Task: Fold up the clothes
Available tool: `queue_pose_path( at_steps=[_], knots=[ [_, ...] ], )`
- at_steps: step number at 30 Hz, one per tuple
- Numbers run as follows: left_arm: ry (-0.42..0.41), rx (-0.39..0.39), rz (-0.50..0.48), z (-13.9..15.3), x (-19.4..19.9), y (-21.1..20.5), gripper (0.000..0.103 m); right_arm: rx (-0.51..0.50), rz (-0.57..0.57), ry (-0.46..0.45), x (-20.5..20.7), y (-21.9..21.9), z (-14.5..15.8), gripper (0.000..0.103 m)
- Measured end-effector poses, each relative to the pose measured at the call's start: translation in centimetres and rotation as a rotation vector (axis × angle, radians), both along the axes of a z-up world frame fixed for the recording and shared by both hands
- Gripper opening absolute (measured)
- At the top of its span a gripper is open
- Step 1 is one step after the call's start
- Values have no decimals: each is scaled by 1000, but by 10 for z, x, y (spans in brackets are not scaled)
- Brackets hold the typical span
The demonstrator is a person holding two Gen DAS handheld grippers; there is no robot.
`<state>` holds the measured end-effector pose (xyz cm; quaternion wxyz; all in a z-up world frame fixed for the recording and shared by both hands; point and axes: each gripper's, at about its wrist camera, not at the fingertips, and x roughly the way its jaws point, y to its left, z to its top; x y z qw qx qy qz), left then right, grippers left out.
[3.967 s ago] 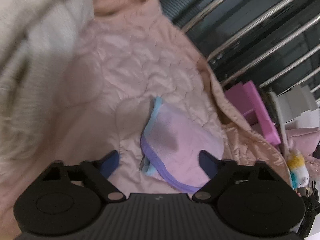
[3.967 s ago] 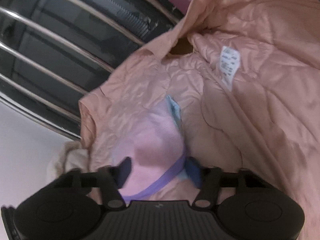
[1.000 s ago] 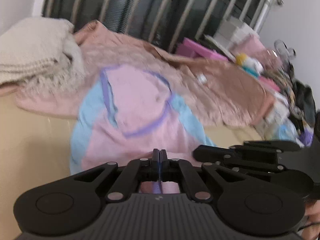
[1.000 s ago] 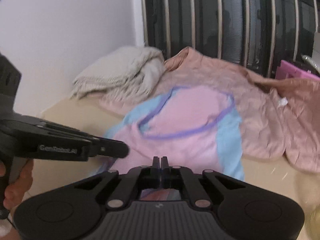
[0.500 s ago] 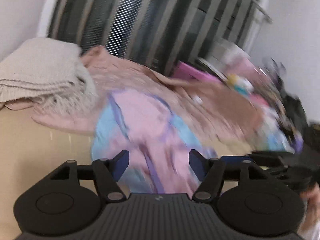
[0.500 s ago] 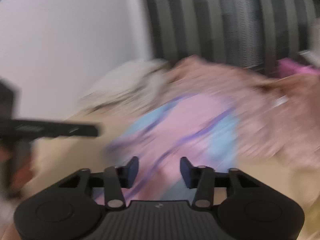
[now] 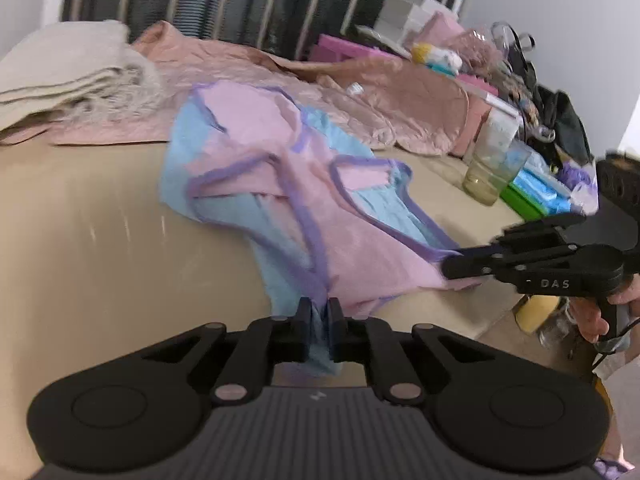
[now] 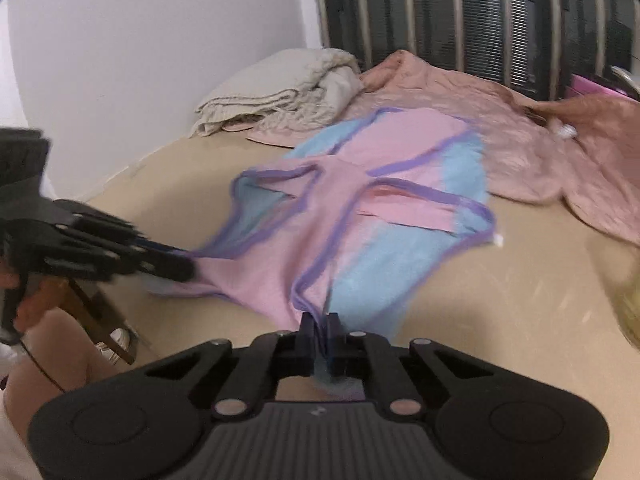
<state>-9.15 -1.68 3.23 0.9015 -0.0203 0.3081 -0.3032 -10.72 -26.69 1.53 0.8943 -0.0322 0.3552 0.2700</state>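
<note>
The left gripper [image 7: 319,312] has its jaws clenched on the near edge of a small pink and light-blue garment [image 7: 280,184] with purple binding, and the right gripper [image 8: 319,328] has its jaws clenched on the same near edge at another spot, so the cloth runs away from both toward the far side of the beige tabletop [image 7: 80,232]. Holding two points of one edge like this looks meant to draw the piece out flat before any fold is made; the far part already lies spread, partly over a quilted peach-pink jacket [image 7: 400,96], while the middle is creased and bunched, so I judge the spreading step is in hand and no fold is made yet. From the right wrist view the garment [image 8: 360,220] shows two purple-bound openings, which suggests a sleeveless top or child's underwear, though I cannot tell which. A folded cream knit blanket [image 8: 276,84] sits at the back by the wall, clear of the work. To the right stand a glass tumbler [image 7: 496,168] and a heap of clutter. The only legible writing is "DAS" in pale letters on the side of the right gripper [image 7: 452,266], seen from the left wrist view; a small white tag [image 7: 354,89] on the jacket is too small to read.
</note>
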Motion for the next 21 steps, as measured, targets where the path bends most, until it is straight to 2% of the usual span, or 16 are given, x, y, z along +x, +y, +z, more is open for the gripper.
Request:
queue_pose_path(
  at_steps=[1, 2, 3, 4, 5, 7, 8, 9, 11, 12, 13, 15, 17, 19, 21],
  knots=[
    [4, -13, 1, 2, -4, 2, 26, 6, -3, -15, -6, -5, 2, 11],
    [8, -25, 3, 3, -7, 4, 35, 13, -1, -37, -13, -6, 4, 16],
    [12, -38, 4, 5, -11, 5, 43, 23, 12, -55, -18, -5, 6, 29],
    [16, -51, 5, 7, -15, 7, 43, 36, 37, -68, -20, -2, 8, 33],
    [20, -63, 7, 9, -18, 9, 43, 43, 57, -78, -21, 3, 8, 33],
    [24, -4, -6, 4, -10, -8, 43, 27, 52, -62, -14, 12, 2, 32],
    [30, 43, 18, -2, -4, -16, 42, 18, 37, -48, -10, 13, -1, 28],
    [47, 66, 36, -7, 0, -18, 38, 23, 20, -34, -5, 12, -4, 15],
    [85, 97, 66, -16, 9, -20, 27, 61, -2, -10, 2, 6, -7, 13],
    [81, 95, 74, -19, 11, -19, 17, 77, -7, -3, 2, 1, -8, 9],
    [84, 81, 81, -19, 10, -15, 2, 93, -12, 3, 2, -4, -9, 7],
    [97, 47, 95, -18, 7, -7, 1, 132, -19, 24, 3, -9, -9, 5],
    [72, 13, 104, -9, 11, -3, 0, 182, -21, 43, 8, -14, -3, 4],
    [43, -22, 112, 1, 16, 0, 0, 227, -22, 33, 16, -17, 5, 4],
    [10, -21, 136, 8, 27, 0, 0, 229, -42, 8, 28, -16, 12, 3]
  ],
)
